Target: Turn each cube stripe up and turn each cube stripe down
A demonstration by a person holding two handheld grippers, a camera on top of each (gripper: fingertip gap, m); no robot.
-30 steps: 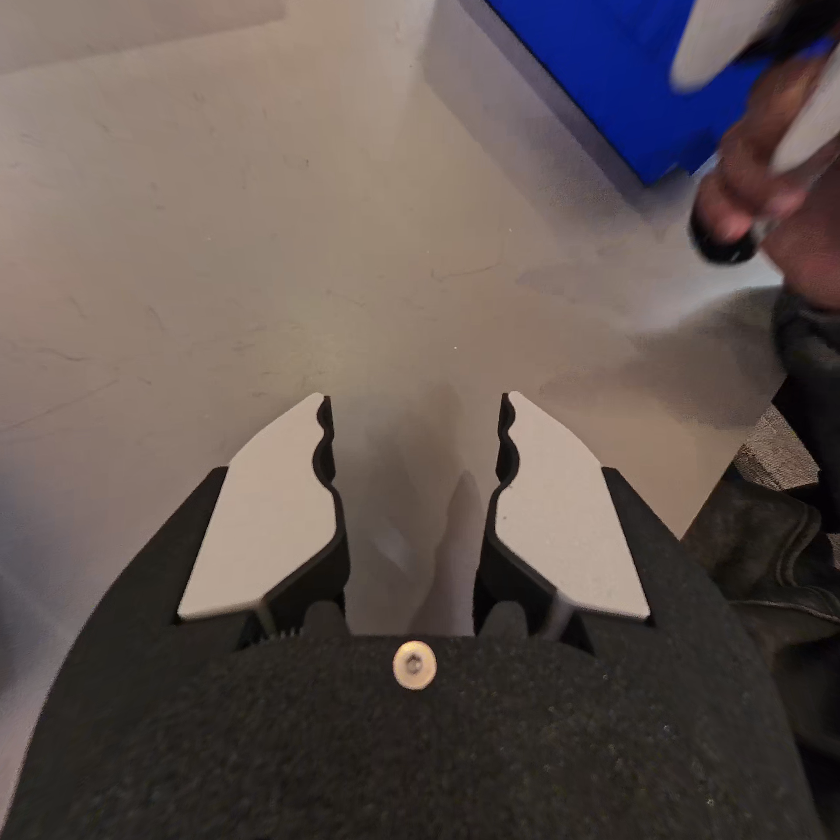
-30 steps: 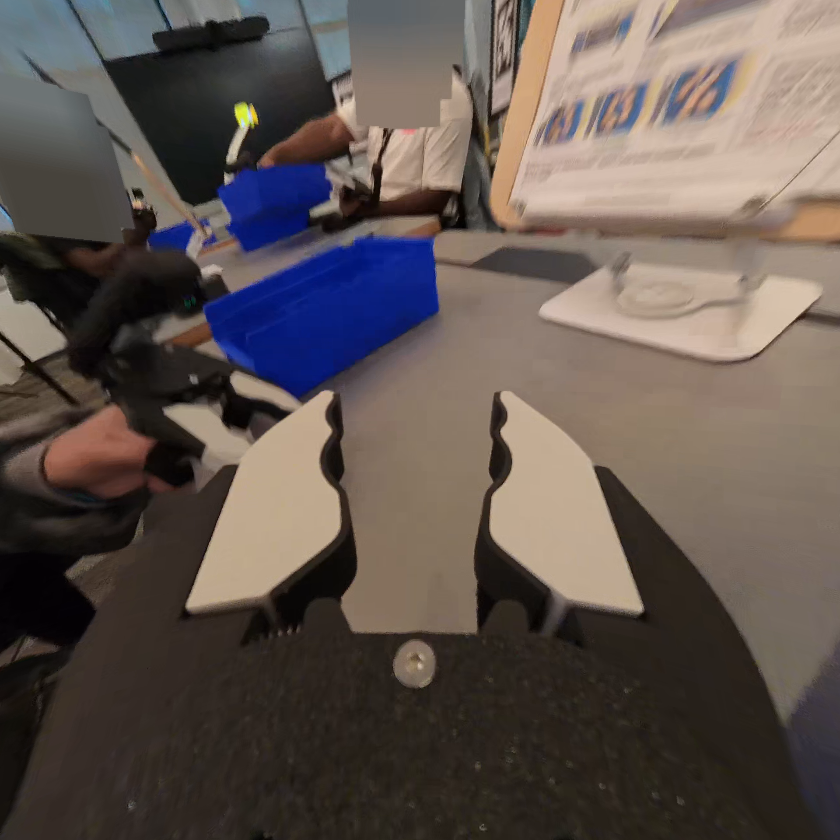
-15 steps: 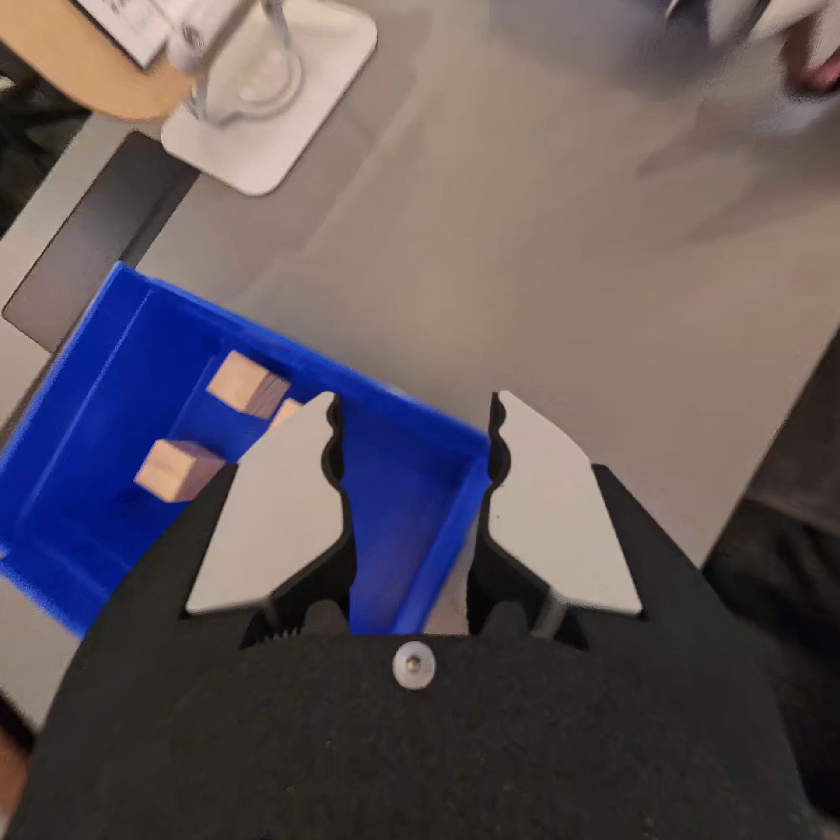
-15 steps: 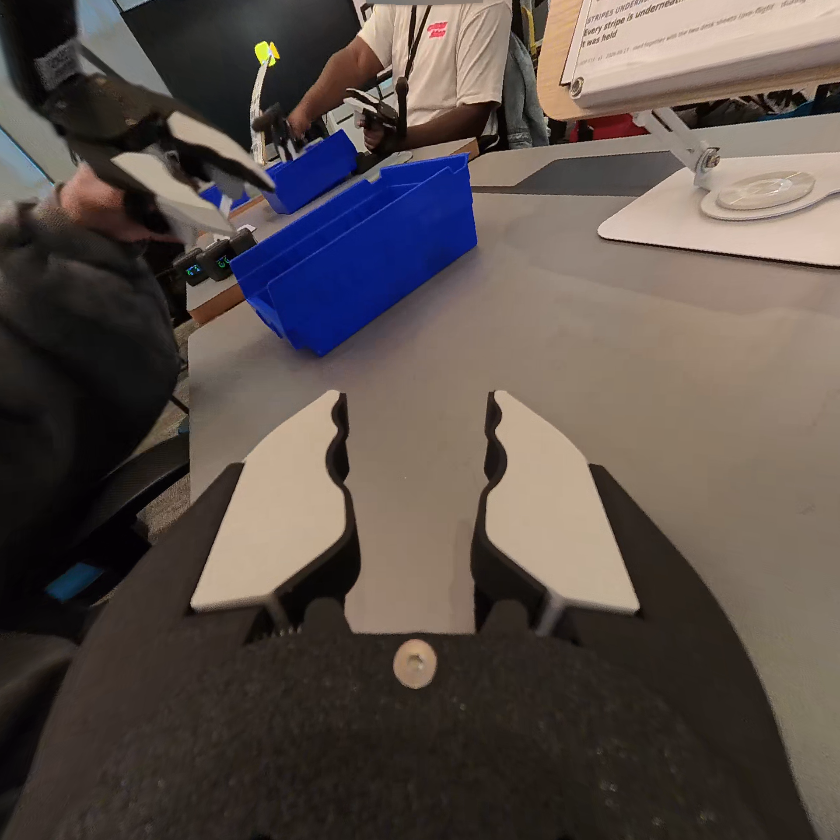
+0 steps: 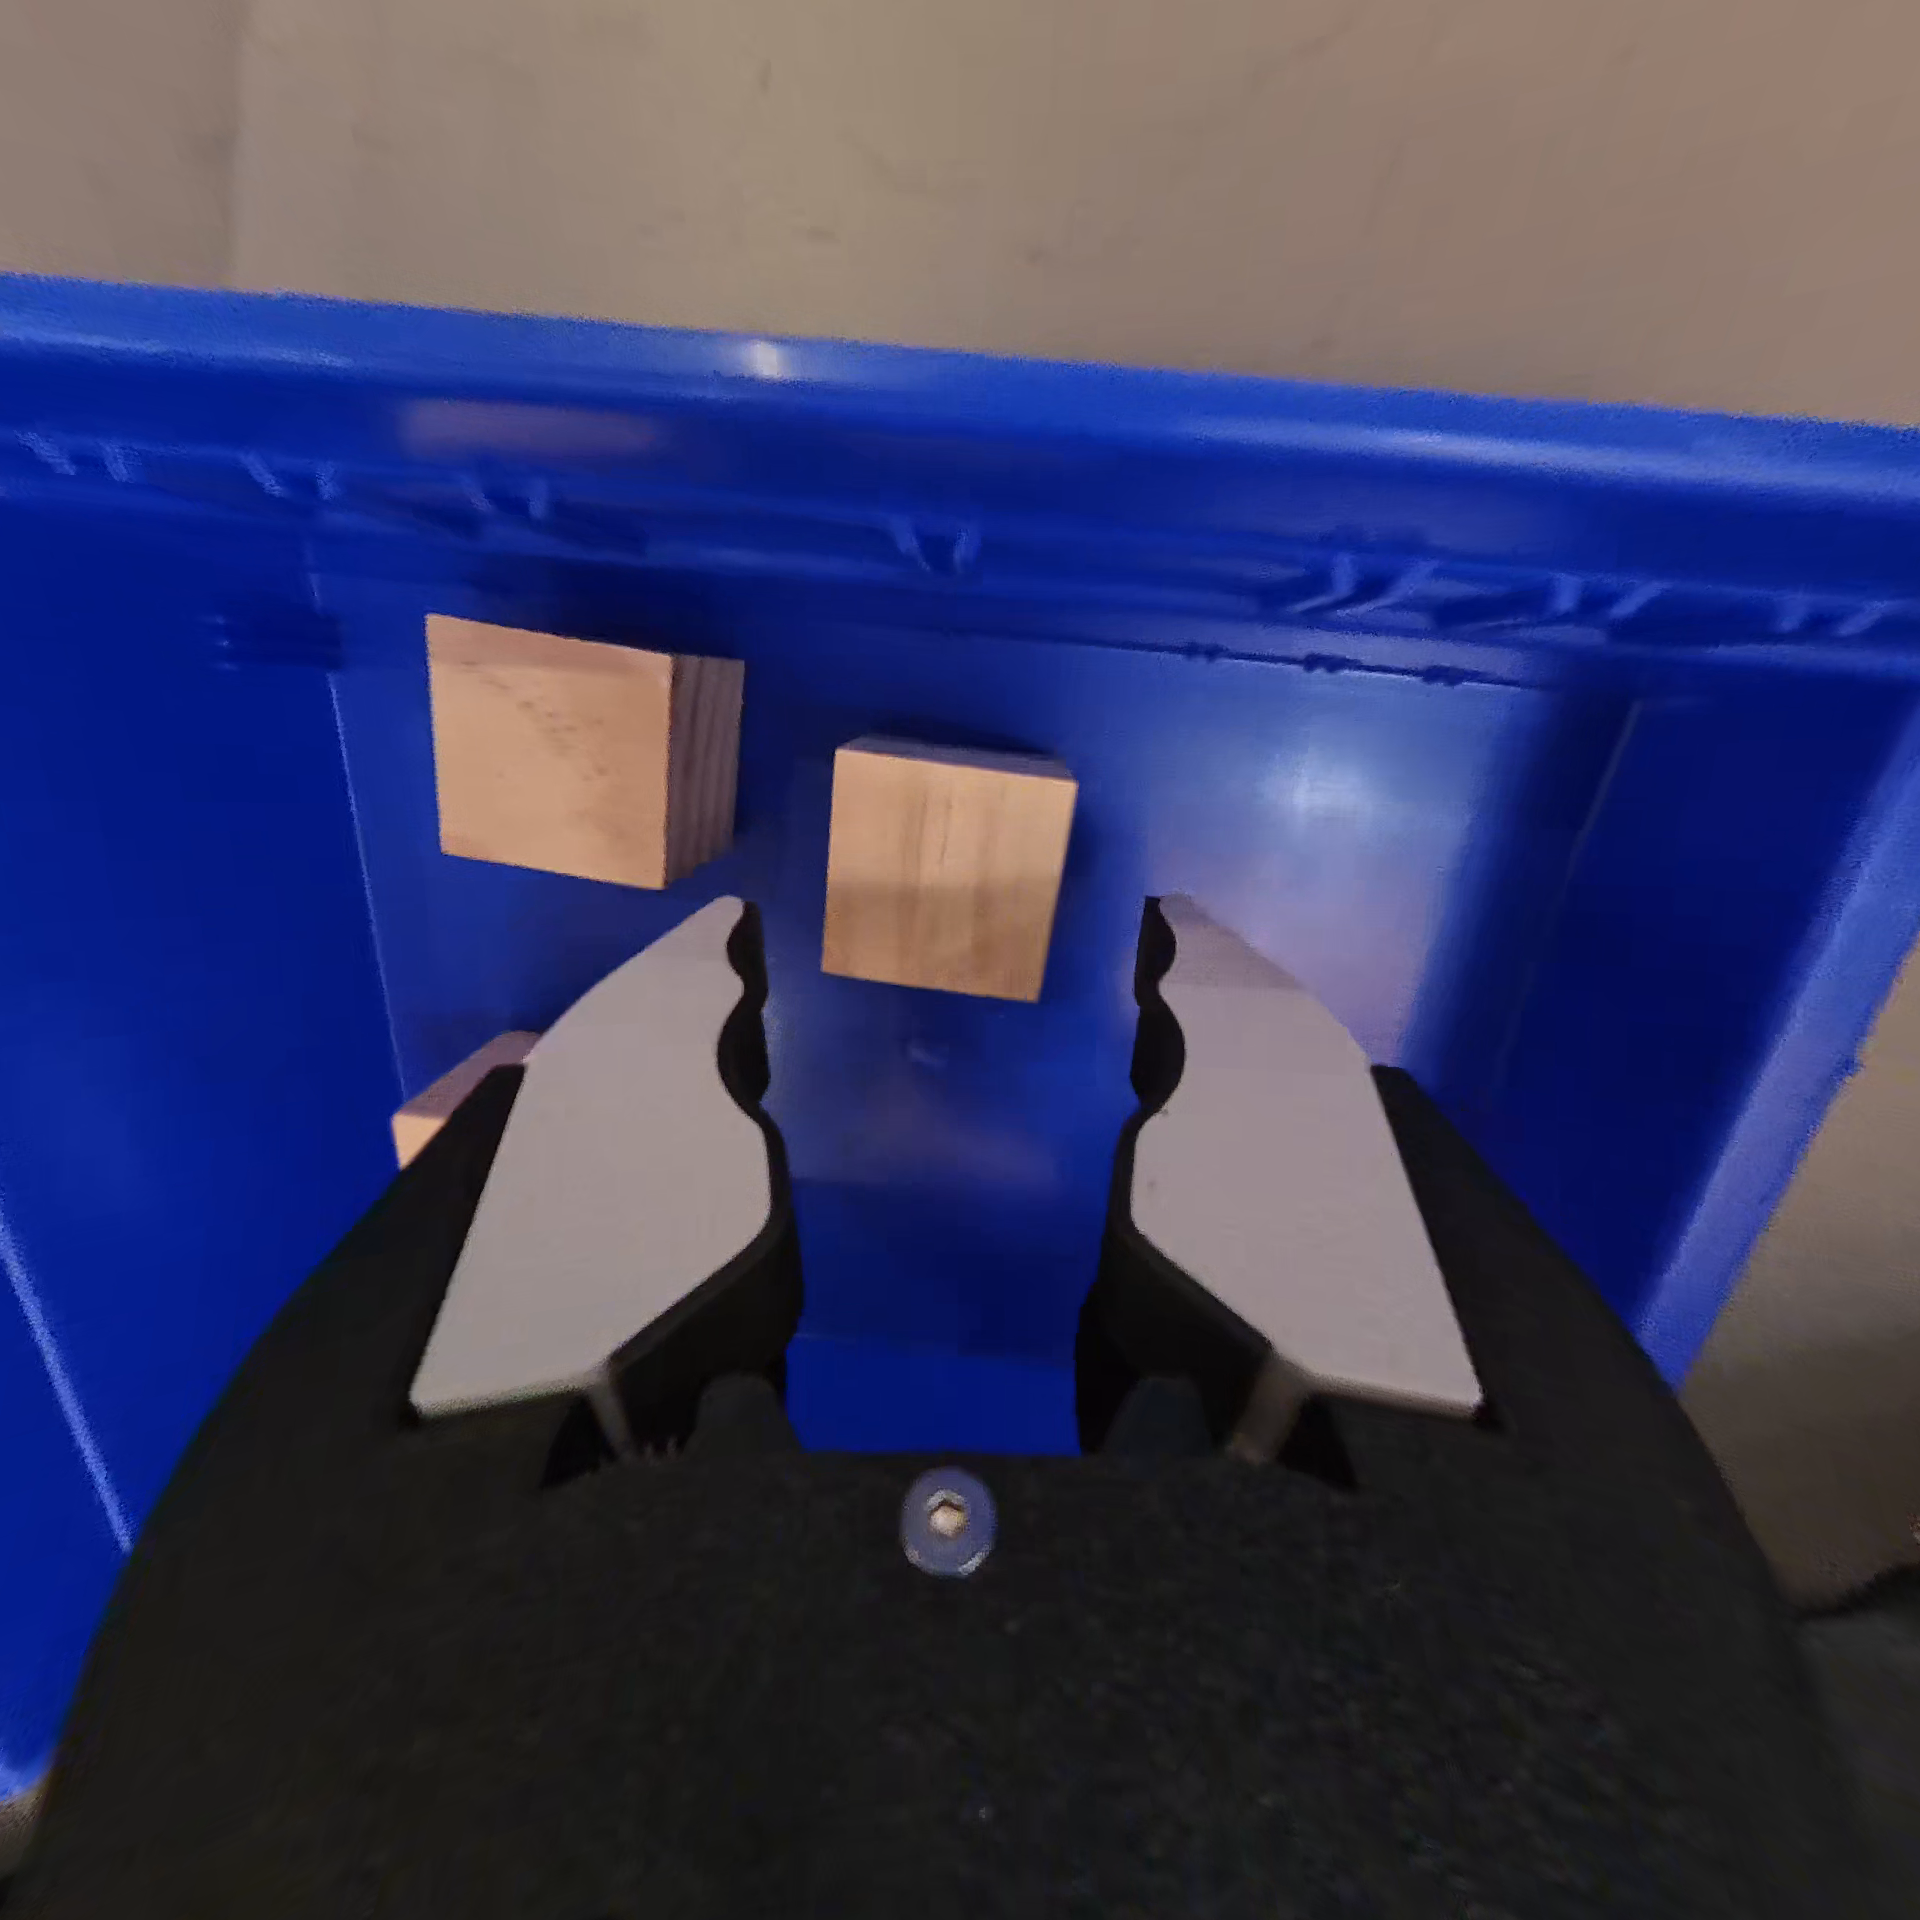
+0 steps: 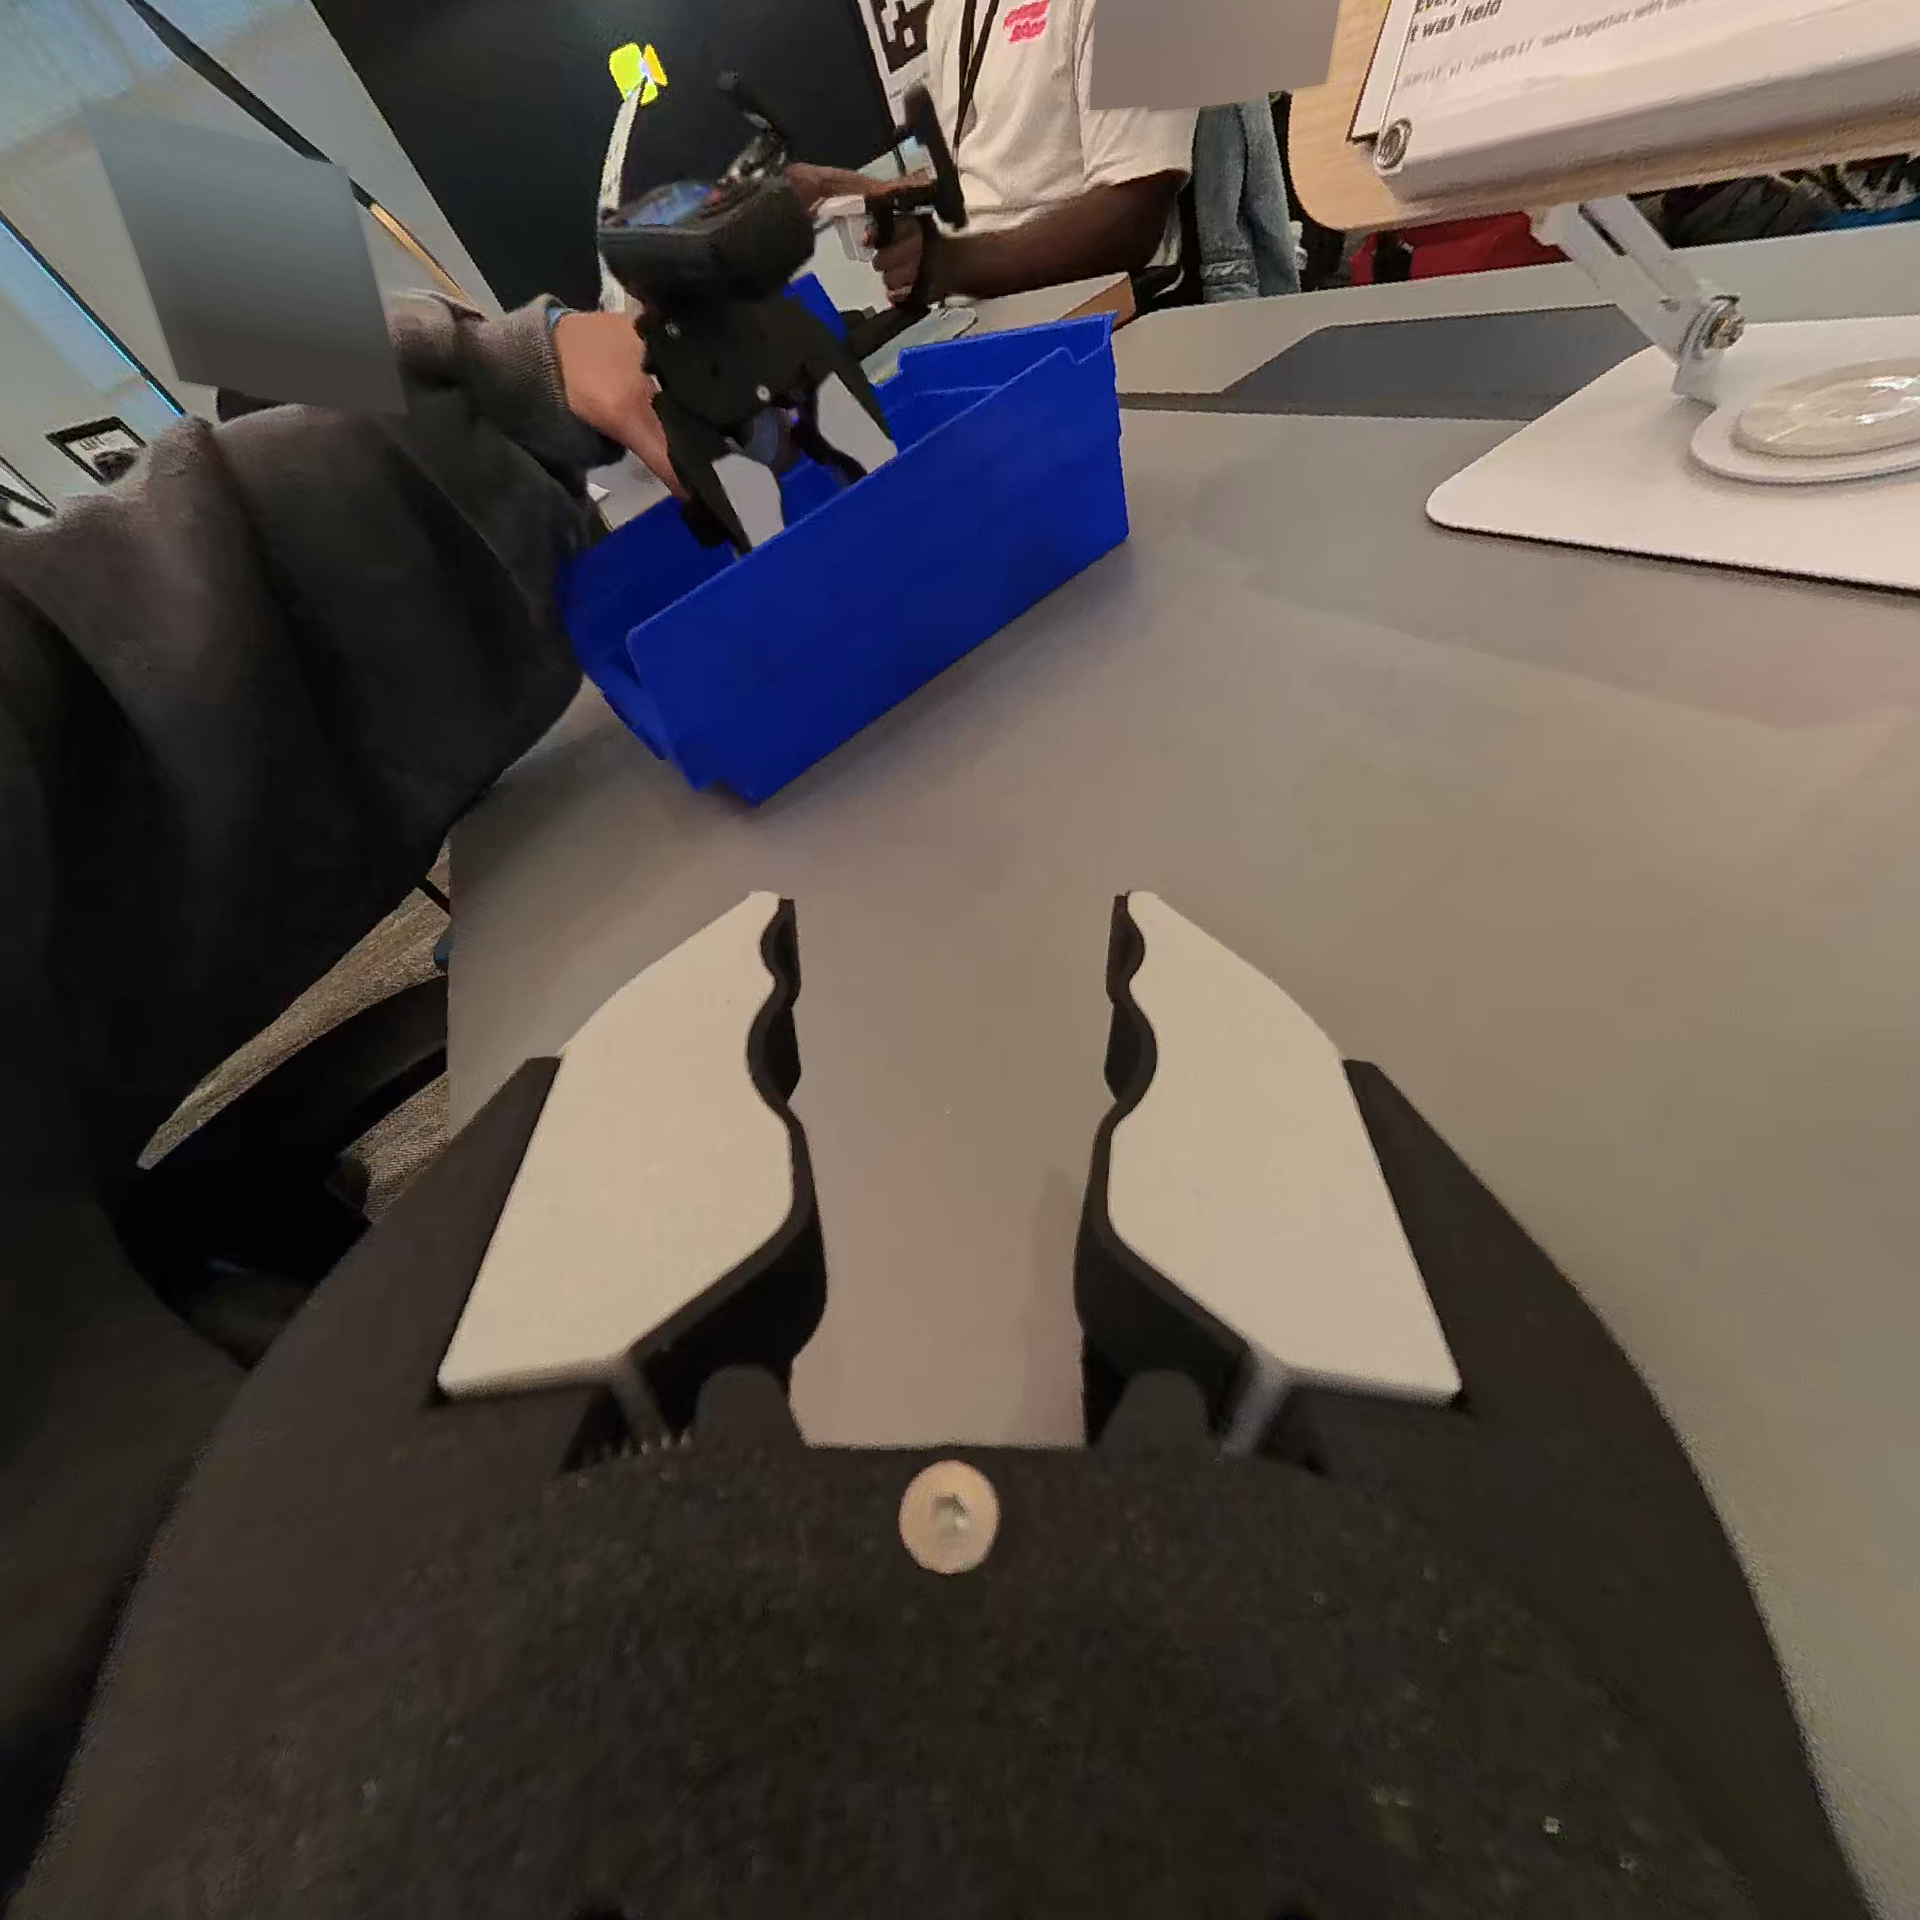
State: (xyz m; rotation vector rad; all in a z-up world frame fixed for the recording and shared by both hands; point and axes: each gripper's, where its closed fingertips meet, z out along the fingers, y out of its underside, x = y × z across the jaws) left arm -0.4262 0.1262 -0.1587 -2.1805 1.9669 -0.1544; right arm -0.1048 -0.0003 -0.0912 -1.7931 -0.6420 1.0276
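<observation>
In the left wrist view the left tool (image 5: 943, 914) points down into the blue bin (image 5: 1039, 436), its jaws spread wide and gripping nothing. A third cube (image 5: 447, 1096) pokes out at about 9 o'clock from the fingertips, mostly hidden behind the left finger (image 5: 613, 1174), so its faces cannot be read. At roughly 11 o'clock lies the left cube (image 5: 566, 748) on the bin floor, plain wood on top with darker grain lines on its right side. Just ahead of the fingertips, at 12 o'clock and between the two finger lines, sits the middle cube (image 5: 945, 868), apart from the tool; whether either shows a stripe on top is hard to tell, as the view is soft. In the right wrist view, a dark-sleeved arm (image 6: 260, 644) fills the 9 o'clock side, cut off by the frame edge, and its hand (image 6: 613, 400) holds the left tool (image 6: 800, 488) tipped down over the near end of the bin (image 6: 883, 603) at about 11 o'clock; the cubes are hidden by the bin wall there. The right tool (image 6: 951, 904) hovers low over the bare grey counter (image 6: 1351, 831), level and pointing forward, jaws released and empty, well apart from the bin. At 1 to 2 o'clock a white stand base (image 6: 1662, 499) sits on the counter, its board cut off at the top, and another person (image 6: 1039, 156) sits behind the bin.
</observation>
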